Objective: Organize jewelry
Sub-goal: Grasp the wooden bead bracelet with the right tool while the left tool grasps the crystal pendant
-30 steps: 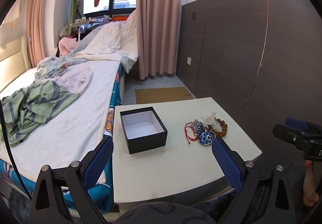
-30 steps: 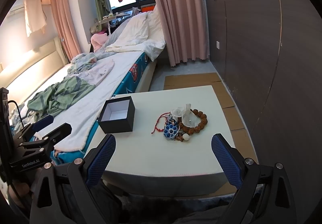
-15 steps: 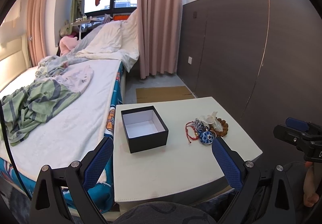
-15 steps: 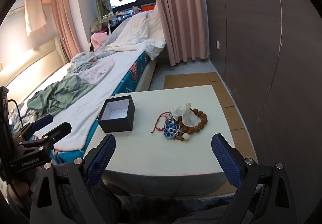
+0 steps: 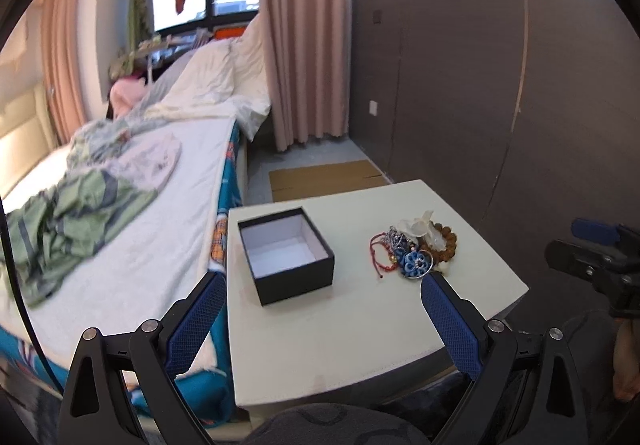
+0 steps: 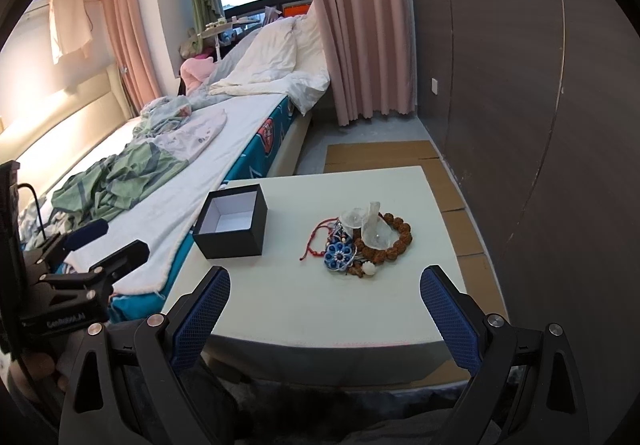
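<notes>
An open black box [image 5: 286, 255] [image 6: 231, 222] with a white inside stands empty on the left part of a white low table [image 5: 360, 329] [image 6: 320, 305]. To its right lies a pile of jewelry [image 5: 414, 249] [image 6: 360, 241]: a red cord bracelet, a brown bead bracelet, a blue flower piece and clear crystal pieces. My left gripper [image 5: 320, 309] is open and empty, held above the table's near edge. My right gripper [image 6: 324, 305] is open and empty, also short of the pile. Each gripper shows at the edge of the other's view.
A bed [image 5: 132, 229] [image 6: 168, 173] with crumpled clothes runs along the table's left side. A dark panelled wall [image 5: 500, 105] is to the right. Flat cardboard [image 6: 384, 155] lies on the floor behind the table, by pink curtains [image 6: 356, 25].
The left gripper has shifted slightly, so the box and jewelry sit a little further right and lower in its view. The right view barely changes. Both grippers stay open.
</notes>
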Demonstrator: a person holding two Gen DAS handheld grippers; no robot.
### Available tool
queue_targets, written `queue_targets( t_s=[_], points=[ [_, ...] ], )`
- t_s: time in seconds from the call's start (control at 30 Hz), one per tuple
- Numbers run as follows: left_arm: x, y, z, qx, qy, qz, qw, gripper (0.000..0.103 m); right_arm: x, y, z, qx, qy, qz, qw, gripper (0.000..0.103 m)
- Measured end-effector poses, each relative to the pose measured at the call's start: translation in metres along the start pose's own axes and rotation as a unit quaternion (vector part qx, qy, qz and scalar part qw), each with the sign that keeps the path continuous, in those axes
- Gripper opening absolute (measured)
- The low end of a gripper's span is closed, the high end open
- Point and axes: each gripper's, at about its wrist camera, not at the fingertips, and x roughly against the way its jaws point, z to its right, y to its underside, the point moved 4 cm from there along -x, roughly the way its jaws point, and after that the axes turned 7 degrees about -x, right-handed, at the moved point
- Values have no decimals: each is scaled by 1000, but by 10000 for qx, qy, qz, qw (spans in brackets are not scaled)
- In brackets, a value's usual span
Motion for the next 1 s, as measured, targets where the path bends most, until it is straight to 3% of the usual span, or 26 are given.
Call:
queue_targets(
  t_s=[0.27,0.57,1.0],
  points=[
    [-12,-33,-10,130,200,-166,9996,98,-12,-19,20,-415,96,-139,9990,97],
    [-39,-72,-4,-200,656,-418,9968,98,-37,-57,47,-1138,87,-436,9925,97],
    [-113,-112,41,-834,1294,-1005,9830,78,-76,-99,84,-1800,58,-739,9809,96]
  ],
)
